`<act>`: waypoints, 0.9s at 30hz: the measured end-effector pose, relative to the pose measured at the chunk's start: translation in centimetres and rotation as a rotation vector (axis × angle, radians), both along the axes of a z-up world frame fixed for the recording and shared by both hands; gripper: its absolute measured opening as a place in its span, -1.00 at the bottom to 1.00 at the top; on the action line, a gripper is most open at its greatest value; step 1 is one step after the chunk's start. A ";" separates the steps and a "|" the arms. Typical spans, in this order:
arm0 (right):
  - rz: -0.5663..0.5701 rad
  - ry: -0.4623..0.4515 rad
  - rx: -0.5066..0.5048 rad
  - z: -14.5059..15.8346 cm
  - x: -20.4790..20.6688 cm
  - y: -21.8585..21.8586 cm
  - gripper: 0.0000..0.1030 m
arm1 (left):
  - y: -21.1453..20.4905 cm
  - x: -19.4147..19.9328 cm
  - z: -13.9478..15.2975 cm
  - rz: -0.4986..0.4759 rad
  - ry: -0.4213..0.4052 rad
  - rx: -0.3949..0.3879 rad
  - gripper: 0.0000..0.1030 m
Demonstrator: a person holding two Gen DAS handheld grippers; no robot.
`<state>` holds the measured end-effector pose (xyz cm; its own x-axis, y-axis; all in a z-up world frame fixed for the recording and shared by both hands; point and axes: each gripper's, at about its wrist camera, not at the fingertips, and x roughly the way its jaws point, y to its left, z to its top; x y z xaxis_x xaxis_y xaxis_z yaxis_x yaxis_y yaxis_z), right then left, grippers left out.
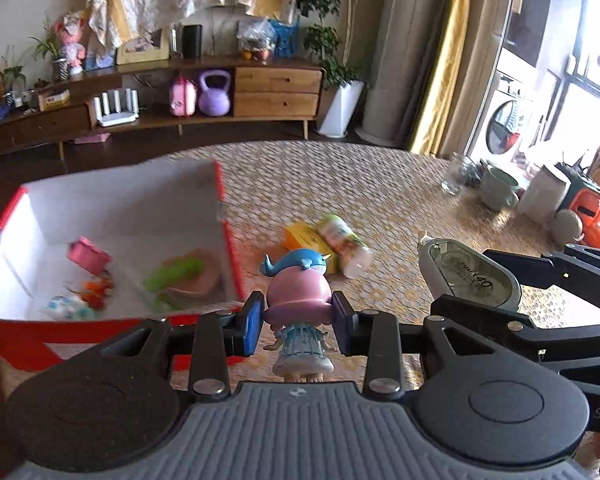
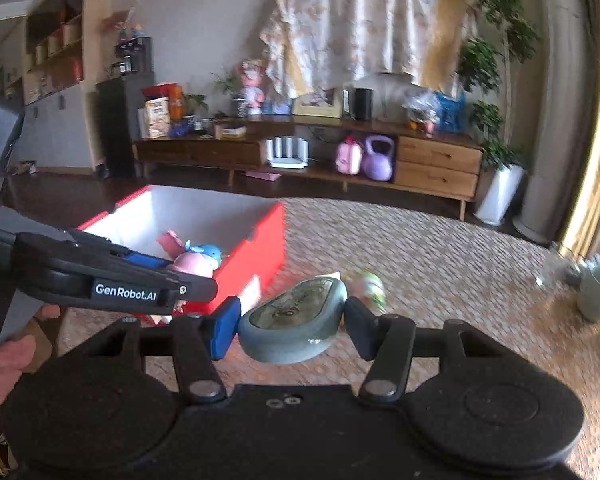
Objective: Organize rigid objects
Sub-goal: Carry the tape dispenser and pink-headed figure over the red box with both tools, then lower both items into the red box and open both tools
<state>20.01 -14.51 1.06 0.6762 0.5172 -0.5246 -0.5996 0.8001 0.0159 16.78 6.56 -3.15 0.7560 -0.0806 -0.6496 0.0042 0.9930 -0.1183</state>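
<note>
The left gripper (image 1: 298, 322) pinches a pink-headed plastic figurine with a blue whale hat (image 1: 298, 300) by its head only; it could twist free short of the red-and-white open box (image 1: 228, 216) ahead-left. The right gripper (image 2: 292, 330), angled downward, clamps a grey-green oval correction-tape dispenser (image 2: 294, 330) that could bump its neighbour.

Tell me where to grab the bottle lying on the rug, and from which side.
Grip the bottle across its round middle, coming from above with the fingers astride its long axis. It lies on its side against the yellow box, so its ends are less free.
</note>
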 end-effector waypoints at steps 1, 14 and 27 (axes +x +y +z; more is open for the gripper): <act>0.012 -0.005 -0.003 0.2 0.0 0.7 0.09 | 0.7 -0.2 0.3 0.010 -0.004 0.005 -0.32; 0.121 -0.014 -0.022 0.8 2.8 9.0 0.09 | 10.1 -0.2 1.5 0.143 0.001 0.053 -0.32; 0.198 0.038 -0.114 -2.5 7.8 16.8 0.09 | 18.0 4.6 -1.0 0.262 0.149 0.124 -0.32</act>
<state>27.85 2.29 -1.47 0.5458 0.5741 -0.6104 -0.7461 0.6645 -0.0422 21.41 24.57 -4.11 0.6364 0.1912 -0.7473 -0.2616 0.9649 0.0240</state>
